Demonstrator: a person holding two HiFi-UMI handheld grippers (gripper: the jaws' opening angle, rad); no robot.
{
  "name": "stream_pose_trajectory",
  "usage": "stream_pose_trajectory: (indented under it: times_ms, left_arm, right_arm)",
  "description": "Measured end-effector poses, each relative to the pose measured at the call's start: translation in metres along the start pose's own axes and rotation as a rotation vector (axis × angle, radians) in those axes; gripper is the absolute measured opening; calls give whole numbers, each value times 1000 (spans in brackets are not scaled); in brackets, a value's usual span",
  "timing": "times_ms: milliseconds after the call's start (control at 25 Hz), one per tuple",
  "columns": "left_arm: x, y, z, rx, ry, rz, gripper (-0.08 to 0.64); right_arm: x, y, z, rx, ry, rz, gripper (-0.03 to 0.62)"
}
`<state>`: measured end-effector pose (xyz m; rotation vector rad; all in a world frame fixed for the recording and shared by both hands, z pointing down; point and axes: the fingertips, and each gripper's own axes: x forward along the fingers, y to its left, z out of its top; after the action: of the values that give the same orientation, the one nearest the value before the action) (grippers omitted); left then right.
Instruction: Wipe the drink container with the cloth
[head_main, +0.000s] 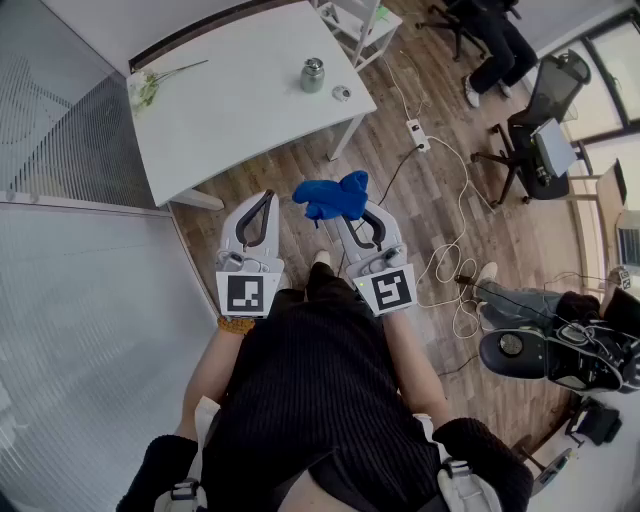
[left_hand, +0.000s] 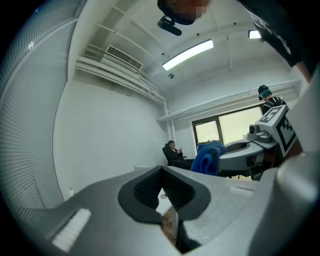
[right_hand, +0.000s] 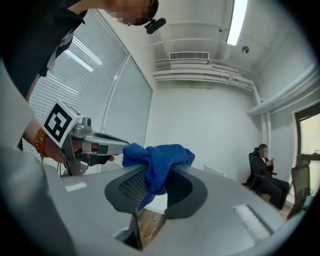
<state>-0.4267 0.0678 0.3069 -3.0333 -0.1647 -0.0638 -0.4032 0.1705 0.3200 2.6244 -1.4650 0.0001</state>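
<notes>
The blue cloth (head_main: 333, 197) is bunched at the tip of my right gripper (head_main: 352, 216), which is shut on it in front of the person's body, above the wooden floor. In the right gripper view the cloth (right_hand: 160, 159) bulges out over the closed jaws. My left gripper (head_main: 266, 203) is held beside it, shut with nothing between its jaws, and its view looks across at the cloth (left_hand: 207, 155). The metal drink container (head_main: 313, 75) stands upright on the far white table (head_main: 230, 110), well away from both grippers, with a small round lid (head_main: 342, 93) next to it.
A flower stem (head_main: 152, 84) lies at the table's left end. A power strip (head_main: 417, 134) and white cables (head_main: 455, 250) trail across the floor on the right. Office chairs (head_main: 545, 135) and a seated person (head_main: 495, 45) are at the right; a blinds-covered glass wall (head_main: 80, 330) runs along the left.
</notes>
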Motion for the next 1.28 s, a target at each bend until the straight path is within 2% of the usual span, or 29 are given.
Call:
stream_pose_trajectory:
  times_ms: [240,640,720,840,1120,1280]
  left_arm:
    - [38,-18,0,11,17,12,0]
    - [99,-24,-5,39,46,41,0]
    - [117,-16,-4,10,51,53,0]
    - [143,-3,-7,19,43,48,1]
    - [195,69,-58,-34,28,21,0]
    - [260,98,-57,-11,48,7,1]
  right_arm:
    - [5,-40,-7,32,-2,58,103]
    - [31,-100,-27,60,6,81,104]
    - [42,-116,-30,62,23,83,104]
    - [64,-135,-35,52,46,80,104]
    - [151,-133,-66,-45,115,128,104]
    - [199,-178,-59,-31,130,153,106]
